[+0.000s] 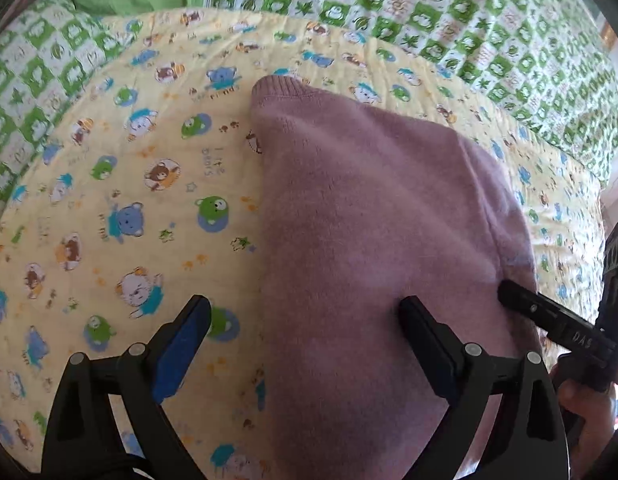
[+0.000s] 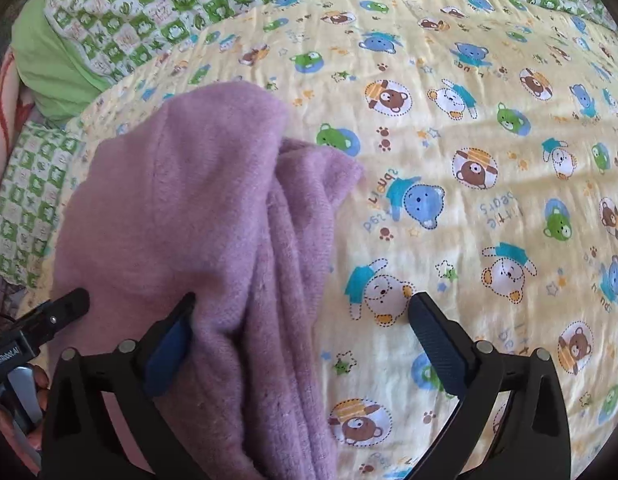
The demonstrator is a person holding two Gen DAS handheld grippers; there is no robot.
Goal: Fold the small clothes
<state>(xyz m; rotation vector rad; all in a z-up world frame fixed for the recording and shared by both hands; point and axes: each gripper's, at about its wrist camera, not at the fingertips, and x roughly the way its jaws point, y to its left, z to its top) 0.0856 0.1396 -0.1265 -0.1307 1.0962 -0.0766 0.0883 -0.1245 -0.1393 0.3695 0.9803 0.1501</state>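
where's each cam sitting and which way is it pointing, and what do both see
Left wrist: on the left gripper, looking forward and down at the purple garment's left edge; its open fingers, the right gripper and a hand show.
Right wrist: on the right gripper, facing the garment's bunched right edge; its open fingers, the left gripper and a hand show.
Shared: the purple garment, bear-print blanket, green checked quilt.

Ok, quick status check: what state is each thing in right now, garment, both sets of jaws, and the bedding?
Purple garment: partly folded, layers bunched along one side, lying on the blanket.
Left gripper: jaws open, straddling the garment's edge.
Right gripper: jaws open, straddling the bunched folds.
Yellow bear-print blanket: spread out, slightly wrinkled.
Green checked quilt: spread beneath the blanket.
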